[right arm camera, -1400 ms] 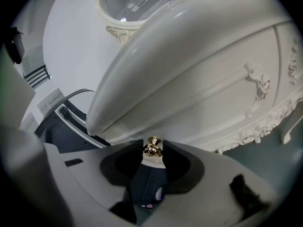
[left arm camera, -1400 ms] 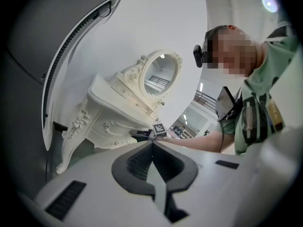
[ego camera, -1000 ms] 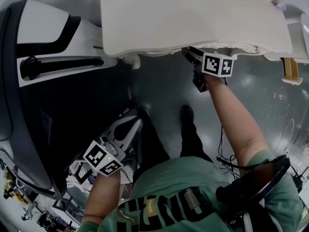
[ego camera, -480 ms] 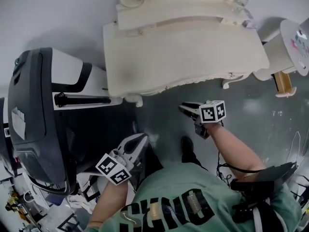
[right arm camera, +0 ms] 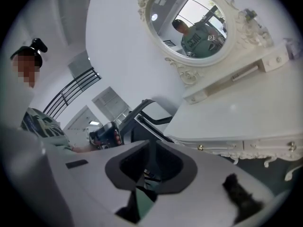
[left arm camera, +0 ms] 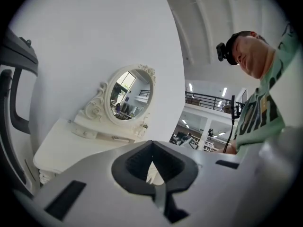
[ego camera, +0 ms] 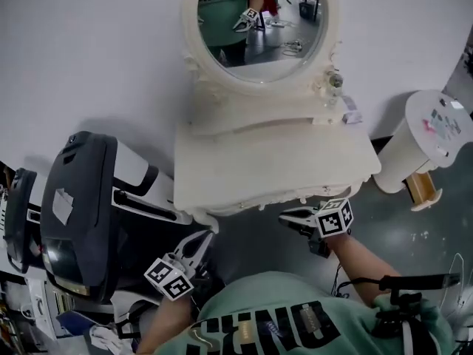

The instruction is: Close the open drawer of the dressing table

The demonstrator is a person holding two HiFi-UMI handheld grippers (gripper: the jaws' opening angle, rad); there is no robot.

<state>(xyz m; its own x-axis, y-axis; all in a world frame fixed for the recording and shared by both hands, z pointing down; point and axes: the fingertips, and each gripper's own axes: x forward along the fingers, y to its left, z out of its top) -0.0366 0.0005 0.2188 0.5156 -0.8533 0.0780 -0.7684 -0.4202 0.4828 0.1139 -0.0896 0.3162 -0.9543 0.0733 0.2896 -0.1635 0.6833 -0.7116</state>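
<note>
Against wall (ego camera: 89,50), cream dressing table (ego camera: 273,168), drawer (right arm camera: 267,144) shut

Machine (ego camera: 81,198): large, black and white, standing at the left.
Round stand (ego camera: 414,143): white, at the right, with small items on top.
Floor (ego camera: 259,242): dark grey, glossy.
Wall (ego camera: 96,50): plain white, far side.
Cables (ego camera: 457,265): thin, loose on the floor, near right.

The right claw (ego camera: 290,217), earlier tucked under the surface's (ego camera: 273,170) front edge, now hangs clear before it, its jaws just closing on nothing, and the left claw (ego camera: 201,241) rides higher too.
</note>
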